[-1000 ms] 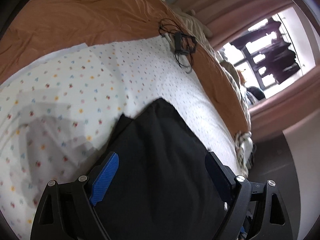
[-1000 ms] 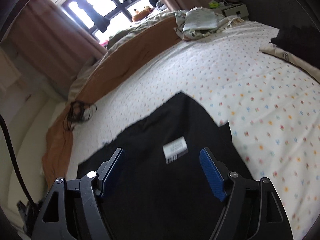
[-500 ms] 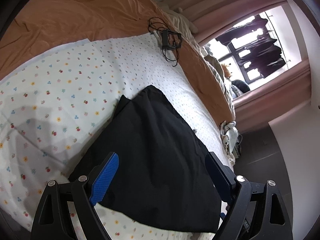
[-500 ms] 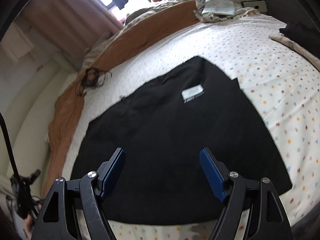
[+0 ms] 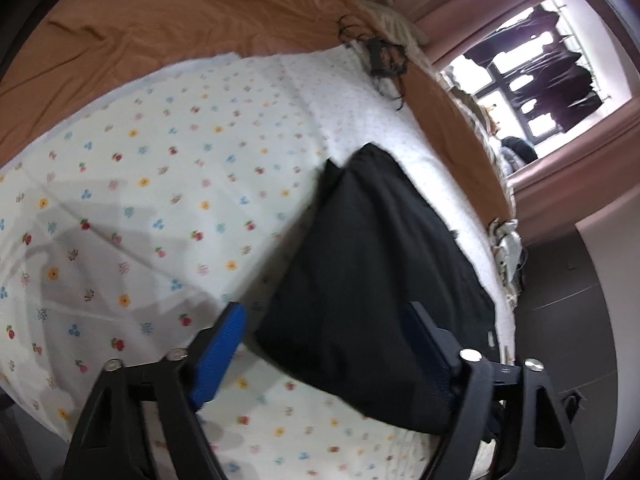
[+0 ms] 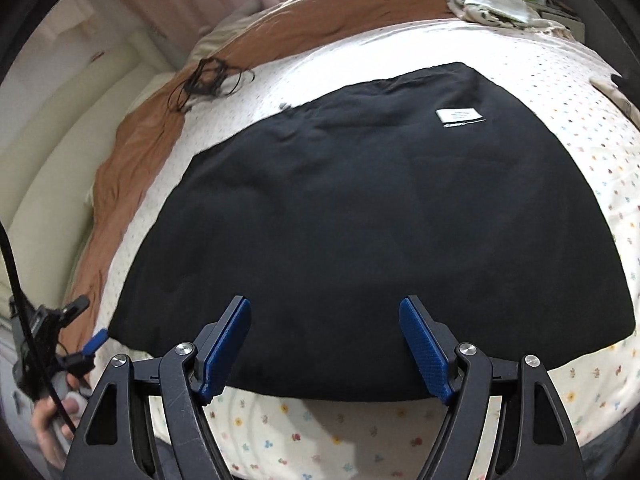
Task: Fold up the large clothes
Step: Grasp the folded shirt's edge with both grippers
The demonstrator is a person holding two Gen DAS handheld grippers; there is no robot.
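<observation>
A large black garment [image 6: 380, 208] lies spread flat on a bed with a white flower-print sheet [image 6: 592, 128]; a small white label [image 6: 458, 115] shows near its far right corner. My right gripper [image 6: 325, 330] hovers open above the garment's near hem, nothing between its blue pads. In the left wrist view the same garment [image 5: 376, 268] runs away to the right. My left gripper [image 5: 326, 334] hangs over its near left corner, jaws closing, the corner between the pads but not pinched. The left gripper also shows at the right view's left edge, held by a hand [image 6: 52, 424].
A brown blanket [image 5: 160, 24] covers the far side of the bed, with a tangle of black cable [image 5: 380, 56] on it. Crumpled pale clothes [image 6: 492, 0] lie at the far right corner. A window [image 5: 528, 80] with dark clothes hanging stands beyond. Dark floor [image 5: 560, 320] borders the bed.
Both grippers have drawn back toward the garment's near edge, so more of the black cloth shows. The left gripper shifted to the garment's left corner and its jaws narrowed.
</observation>
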